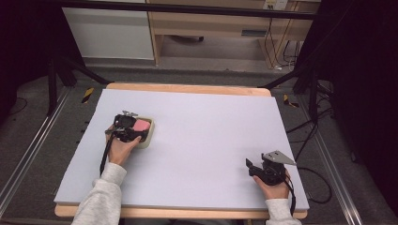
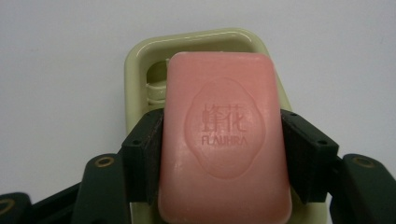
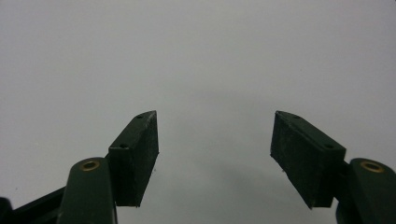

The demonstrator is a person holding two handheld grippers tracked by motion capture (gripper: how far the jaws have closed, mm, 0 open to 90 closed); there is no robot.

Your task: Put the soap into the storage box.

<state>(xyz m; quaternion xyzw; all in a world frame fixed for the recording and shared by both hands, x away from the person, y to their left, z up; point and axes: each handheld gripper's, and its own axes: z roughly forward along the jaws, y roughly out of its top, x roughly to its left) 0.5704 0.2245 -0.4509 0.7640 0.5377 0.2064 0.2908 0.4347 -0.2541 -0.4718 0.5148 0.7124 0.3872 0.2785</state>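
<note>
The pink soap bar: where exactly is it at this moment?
In the high view the pink soap bar is at the table's left, over the pale green soap dish, clamped between the left gripper's jaws.

Soap bar [image 2: 224, 140] over dish [image 2: 140, 60] at table's [image 1: 211, 131] left; right tongs [image 1: 253, 167] far right.

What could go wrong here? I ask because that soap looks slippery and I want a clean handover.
1. The left gripper pinches the pink soap only by its smooth long sides, so it might slip out.
2. The soap sits over the pale green dish; a tilted move may drag or tip the light dish.
3. The right gripper rests open, far off, unable to steady anything.
</note>
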